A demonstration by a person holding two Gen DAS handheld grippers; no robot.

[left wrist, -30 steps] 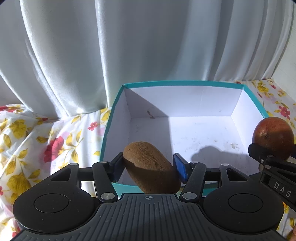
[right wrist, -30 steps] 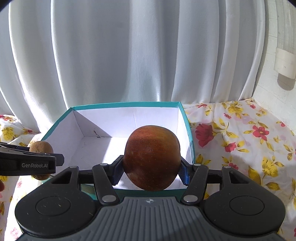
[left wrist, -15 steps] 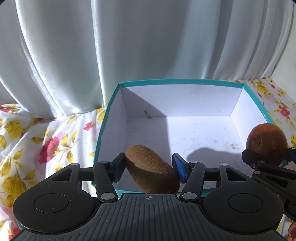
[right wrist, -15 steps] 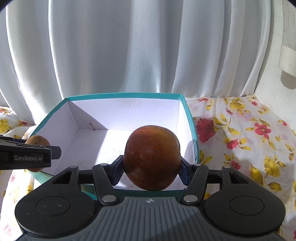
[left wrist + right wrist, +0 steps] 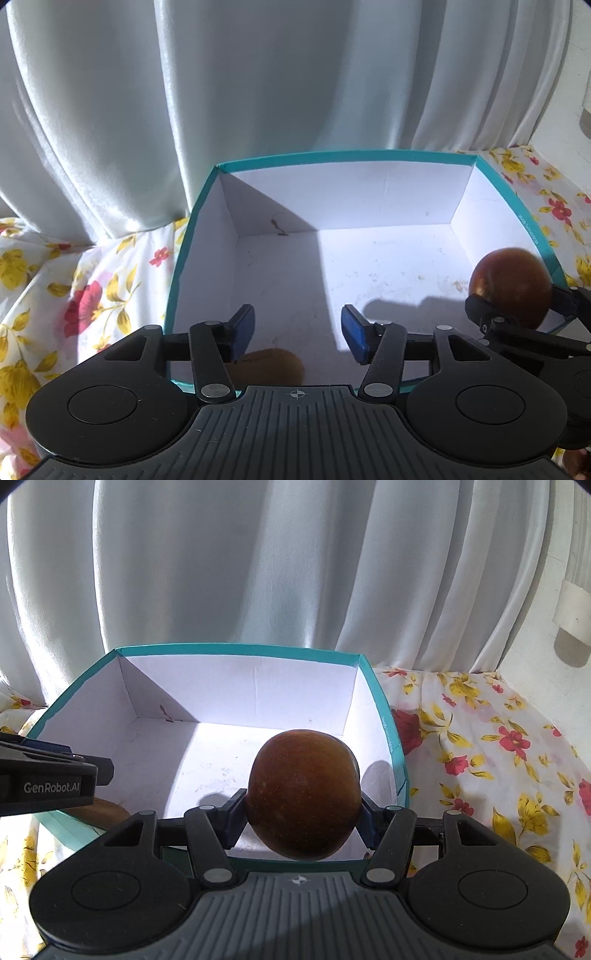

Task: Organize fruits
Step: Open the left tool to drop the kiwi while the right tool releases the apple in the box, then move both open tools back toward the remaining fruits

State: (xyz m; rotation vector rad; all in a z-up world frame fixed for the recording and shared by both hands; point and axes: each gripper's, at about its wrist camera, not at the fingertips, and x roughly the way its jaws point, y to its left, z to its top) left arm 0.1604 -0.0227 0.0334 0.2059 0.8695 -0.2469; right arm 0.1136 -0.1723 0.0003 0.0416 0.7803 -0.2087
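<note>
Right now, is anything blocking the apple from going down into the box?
Nothing visible does. The right hand-held gripper holds the apple over the near right part of the box, and the white floor beneath looks bare. The kiwi lies by the near left wall, under the open left hand-held gripper.

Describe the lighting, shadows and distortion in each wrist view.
Left wrist view: sunlight lights the right of the box floor, the left is shaded; the left gripper casts a shadow; fisheye bows the curtain. Right wrist view: the apple is backlit and dark, the floor behind glares.
</note>
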